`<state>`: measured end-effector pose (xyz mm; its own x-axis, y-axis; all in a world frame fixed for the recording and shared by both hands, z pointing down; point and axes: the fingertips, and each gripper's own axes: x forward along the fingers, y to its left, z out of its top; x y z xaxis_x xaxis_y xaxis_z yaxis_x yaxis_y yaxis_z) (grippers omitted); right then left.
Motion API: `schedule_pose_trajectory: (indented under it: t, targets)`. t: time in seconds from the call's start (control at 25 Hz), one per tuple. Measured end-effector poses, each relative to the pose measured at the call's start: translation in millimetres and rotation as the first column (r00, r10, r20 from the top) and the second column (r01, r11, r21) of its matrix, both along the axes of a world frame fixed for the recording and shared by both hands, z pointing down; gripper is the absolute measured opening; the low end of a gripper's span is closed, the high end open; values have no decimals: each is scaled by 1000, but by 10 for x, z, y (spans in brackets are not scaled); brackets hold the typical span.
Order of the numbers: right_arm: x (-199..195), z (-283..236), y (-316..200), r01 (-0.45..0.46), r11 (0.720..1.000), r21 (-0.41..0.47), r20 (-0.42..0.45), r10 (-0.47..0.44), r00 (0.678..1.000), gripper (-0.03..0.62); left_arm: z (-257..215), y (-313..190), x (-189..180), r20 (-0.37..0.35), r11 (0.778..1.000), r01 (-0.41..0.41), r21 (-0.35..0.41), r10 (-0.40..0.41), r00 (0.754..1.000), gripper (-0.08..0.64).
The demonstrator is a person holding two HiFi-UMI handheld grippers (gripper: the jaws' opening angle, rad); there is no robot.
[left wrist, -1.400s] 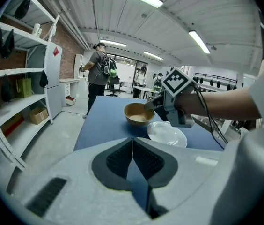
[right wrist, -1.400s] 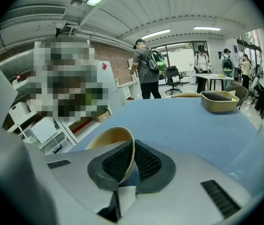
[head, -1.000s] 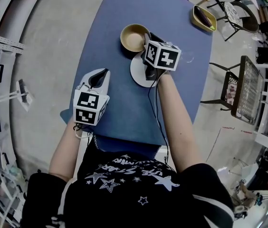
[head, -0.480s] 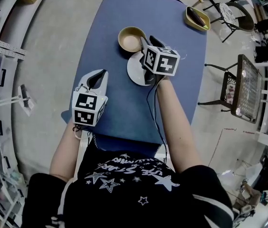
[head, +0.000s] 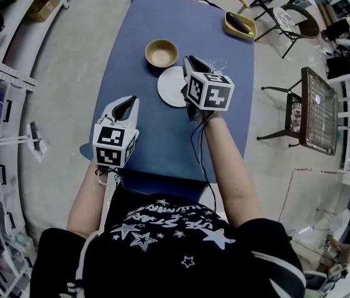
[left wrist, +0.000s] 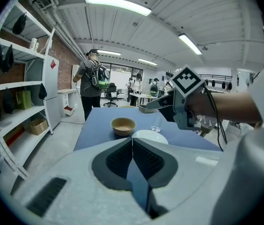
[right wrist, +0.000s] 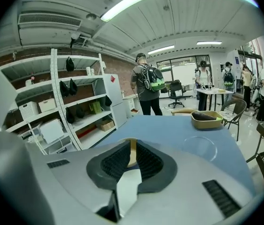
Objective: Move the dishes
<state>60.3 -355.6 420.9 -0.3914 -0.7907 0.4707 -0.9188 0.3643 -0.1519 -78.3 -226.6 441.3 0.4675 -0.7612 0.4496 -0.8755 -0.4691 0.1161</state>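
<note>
A wooden bowl (head: 161, 53) stands on the blue table (head: 144, 135), with a white plate (head: 172, 85) just in front of it. My right gripper (head: 193, 63) hangs above the plate's right edge, holding nothing. Its jaws stand a narrow slit apart, and the right gripper view shows the plate (right wrist: 126, 186) and the bowl's rim (right wrist: 132, 151) through that slit. My left gripper (head: 127, 102) is shut and empty over the table's left part, short of the dishes. From it I see the bowl (left wrist: 123, 124), the plate (left wrist: 149, 136) and the raised right gripper (left wrist: 156, 103).
A clear glass (right wrist: 199, 149) stands right of the plate. A yellow tray (head: 239, 25) with a dark item sits at the far right corner. Chairs (head: 299, 113) stand right of the table, shelves (head: 1, 104) to the left. A person with a backpack (right wrist: 147, 90) stands beyond the far end.
The head view has swung, so the table sits lower and further left. My right gripper has drifted a little off the plate toward its right edge. The left gripper stays put.
</note>
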Motion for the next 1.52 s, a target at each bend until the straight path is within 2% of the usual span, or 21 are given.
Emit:
schedule_pose_trajectory:
  t: [0.08, 0.16, 0.24, 0.44, 1.04, 1.52]
  targets:
    - [55, -82, 132, -2, 1000, 17, 5, 2, 1000, 11, -63, 88, 44, 1, 1000, -6, 11, 6, 1000, 20]
    - [92, -160, 281, 11, 999, 41, -10, -10, 1000, 5, -120, 173, 84, 3, 1000, -13, 23, 13, 1000, 20]
    - [144, -225, 433, 22, 998, 60, -16, -21, 1000, 5, -169, 256, 138, 3, 999, -21, 33, 21, 1000, 20]
    - [424, -322, 810, 0, 998, 66, 35, -2, 999, 3, -262, 486, 329, 1, 998, -41, 51, 41, 999, 20]
    - [1171, -360, 2113, -70, 994, 79, 52, 66, 996, 3, -402, 1419, 887, 7, 990, -114, 78, 114, 994, 20]
    - [1470, -410, 3214, -81, 992, 97, 48, 77, 996, 3, -432, 2325, 1130, 4, 986, -139, 90, 139, 990, 20]
